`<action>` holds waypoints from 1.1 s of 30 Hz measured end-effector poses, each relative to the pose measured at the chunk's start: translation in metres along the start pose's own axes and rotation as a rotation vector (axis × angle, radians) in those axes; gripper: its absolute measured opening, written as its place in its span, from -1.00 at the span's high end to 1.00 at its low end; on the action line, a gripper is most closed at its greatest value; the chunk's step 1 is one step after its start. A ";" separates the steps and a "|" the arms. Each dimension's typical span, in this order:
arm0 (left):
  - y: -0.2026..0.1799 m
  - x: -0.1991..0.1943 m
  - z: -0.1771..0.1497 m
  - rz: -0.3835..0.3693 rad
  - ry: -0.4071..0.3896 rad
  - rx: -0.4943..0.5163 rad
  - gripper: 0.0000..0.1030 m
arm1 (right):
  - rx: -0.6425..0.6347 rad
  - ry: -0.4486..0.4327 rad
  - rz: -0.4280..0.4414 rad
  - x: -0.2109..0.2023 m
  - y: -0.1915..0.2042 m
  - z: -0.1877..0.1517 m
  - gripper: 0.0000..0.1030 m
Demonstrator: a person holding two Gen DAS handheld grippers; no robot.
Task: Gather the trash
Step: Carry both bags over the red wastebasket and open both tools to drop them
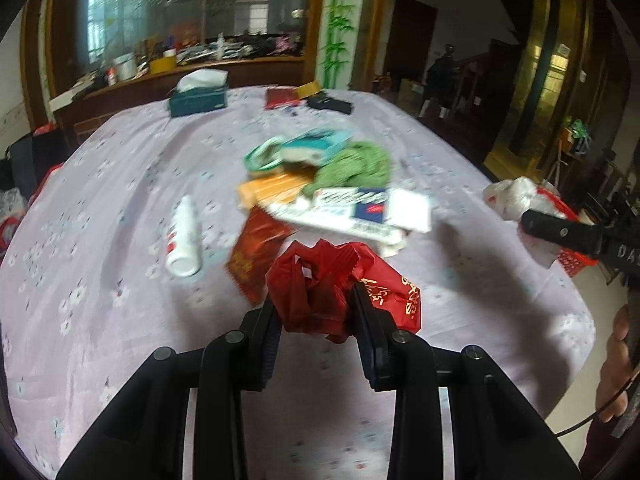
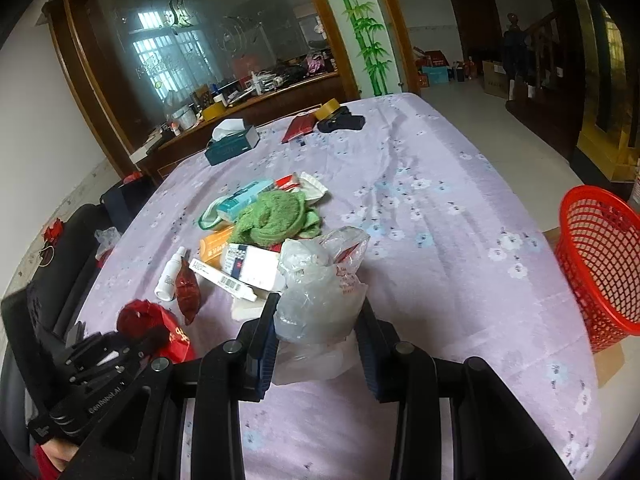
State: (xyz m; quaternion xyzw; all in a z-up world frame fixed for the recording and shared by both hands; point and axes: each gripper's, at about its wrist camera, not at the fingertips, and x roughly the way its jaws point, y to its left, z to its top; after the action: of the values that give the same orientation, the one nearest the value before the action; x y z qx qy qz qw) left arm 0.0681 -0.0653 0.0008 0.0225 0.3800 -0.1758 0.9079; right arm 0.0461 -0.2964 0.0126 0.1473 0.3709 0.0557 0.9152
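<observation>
Student: What did each tool hold in the 2 views?

Instructor: In the left wrist view, the left gripper (image 1: 314, 316) was closed on a crumpled red plastic bag (image 1: 340, 288), lower centre of the frame. In the right wrist view, the right gripper (image 2: 318, 320) pinched a clear plastic bag (image 2: 320, 284), also lower centre, lifted above the lilac tablecloth (image 2: 420, 200).

Student: Why were both bags held off the table?

Instructor: Probably for carrying to the red mesh basket (image 2: 600, 260) at the right edge of the frame, beside the table, which looked like the bin.

Student: And what remained?

Instructor: A pile at frame centre: a green cloth (image 2: 276, 216), a white box (image 2: 248, 264), an orange box (image 2: 216, 246), a white bottle (image 2: 170, 276) and a dark red packet (image 2: 187, 290). Collection seemed well short of finished.
</observation>
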 end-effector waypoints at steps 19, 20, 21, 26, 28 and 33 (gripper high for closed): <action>-0.235 0.032 0.094 -0.348 -0.019 0.318 0.37 | 0.262 -0.156 -0.169 -0.115 -0.181 0.022 0.21; -0.247 0.037 0.098 -0.357 -0.017 0.326 0.37 | 0.282 -0.165 -0.172 -0.119 -0.192 0.023 0.21; -0.262 0.043 0.100 -0.371 -0.012 0.342 0.37 | 0.299 -0.175 -0.178 -0.124 -0.203 0.025 0.21; -0.325 0.084 0.108 -0.413 0.032 0.400 0.36 | 0.380 -0.203 -0.197 -0.138 -0.255 0.030 0.20; -0.346 0.101 0.108 -0.409 0.047 0.418 0.36 | 0.393 -0.197 -0.207 -0.138 -0.270 0.031 0.19; -0.373 0.130 0.105 -0.369 0.046 0.450 -0.13 | 0.422 -0.166 -0.207 -0.126 -0.298 0.032 0.05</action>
State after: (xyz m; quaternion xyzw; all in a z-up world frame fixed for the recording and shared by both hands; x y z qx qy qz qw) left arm 0.0988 -0.4723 0.0196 0.1579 0.3495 -0.4171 0.8240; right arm -0.0243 -0.6137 0.0254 0.3007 0.3112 -0.1291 0.8922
